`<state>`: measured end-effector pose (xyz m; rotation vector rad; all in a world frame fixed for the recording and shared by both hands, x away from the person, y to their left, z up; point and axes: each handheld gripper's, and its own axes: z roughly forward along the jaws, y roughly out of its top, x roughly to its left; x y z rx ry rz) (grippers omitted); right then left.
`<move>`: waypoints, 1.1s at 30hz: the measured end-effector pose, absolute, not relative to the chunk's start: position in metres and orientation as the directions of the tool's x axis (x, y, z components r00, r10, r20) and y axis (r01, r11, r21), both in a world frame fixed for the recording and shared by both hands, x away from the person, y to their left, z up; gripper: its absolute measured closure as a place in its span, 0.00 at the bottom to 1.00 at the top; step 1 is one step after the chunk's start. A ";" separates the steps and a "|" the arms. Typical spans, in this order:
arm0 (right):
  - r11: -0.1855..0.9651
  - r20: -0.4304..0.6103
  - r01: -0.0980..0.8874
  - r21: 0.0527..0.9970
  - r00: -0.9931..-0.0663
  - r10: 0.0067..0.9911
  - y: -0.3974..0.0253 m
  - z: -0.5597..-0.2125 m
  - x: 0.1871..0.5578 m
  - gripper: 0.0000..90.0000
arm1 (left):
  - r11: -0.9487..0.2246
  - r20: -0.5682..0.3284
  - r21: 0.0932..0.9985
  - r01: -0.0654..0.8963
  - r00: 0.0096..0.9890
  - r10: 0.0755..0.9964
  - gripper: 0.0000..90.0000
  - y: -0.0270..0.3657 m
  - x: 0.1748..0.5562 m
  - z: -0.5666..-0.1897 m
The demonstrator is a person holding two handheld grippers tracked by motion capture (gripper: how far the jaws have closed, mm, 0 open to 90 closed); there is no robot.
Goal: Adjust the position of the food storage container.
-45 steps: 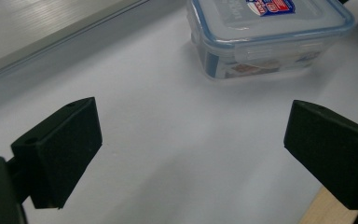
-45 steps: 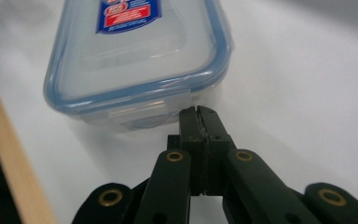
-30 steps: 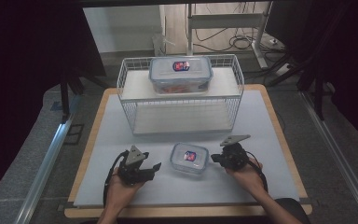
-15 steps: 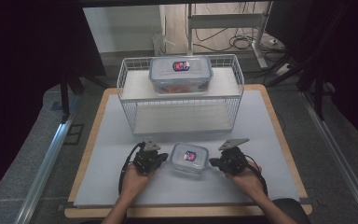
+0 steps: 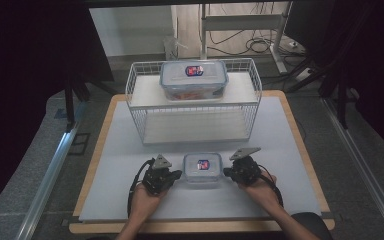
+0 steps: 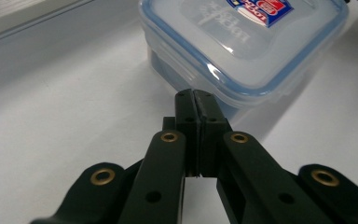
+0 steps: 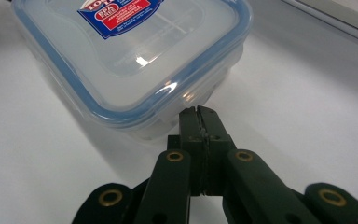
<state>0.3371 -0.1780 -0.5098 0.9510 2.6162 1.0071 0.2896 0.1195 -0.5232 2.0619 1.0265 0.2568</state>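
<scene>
Small clear plastic box with blue-rimmed lid (image 5: 202, 168), lower centre: light, stiff, slippery.
My left tongs (image 5: 176, 174) and right tongs (image 5: 228, 172), both clenched empty, flank it; I'd squeeze its opposite side walls.

A table (image 5: 295, 150) with a pale grey top and a light wooden edge was set in the middle of the room, and everything else was ranged around it. Grey carpeted floor (image 5: 30, 170) was seen to the left and right of the table. A metal rail (image 5: 50, 175) was laid along the floor just left of the table, and another rail (image 5: 365, 165) to its right. Black curtains (image 5: 30, 45) were hung on both sides beyond the table, leaving those parts dark. Behind the table a lighter wall (image 5: 130, 30) was lit, and beside it a metal frame (image 5: 240, 25) was stood, with cables (image 5: 260, 47) coiled on the floor beneath it.
</scene>
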 end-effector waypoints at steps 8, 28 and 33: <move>0.560 0.068 0.503 0.658 -0.781 0.621 -0.181 -0.508 0.336 0.99 | -0.334 -0.159 0.755 0.564 0.652 0.741 0.93 0.124 0.286 -0.517; 0.559 0.025 0.430 0.709 -0.808 0.589 -0.224 -0.504 0.336 0.31 | -0.403 -0.031 0.733 0.548 0.619 0.785 0.14 0.147 0.275 -0.515; 0.540 0.053 0.442 0.716 -0.806 0.590 -0.226 -0.507 0.340 0.24 | -0.401 -0.035 0.733 0.550 0.619 0.785 0.12 0.148 0.274 -0.515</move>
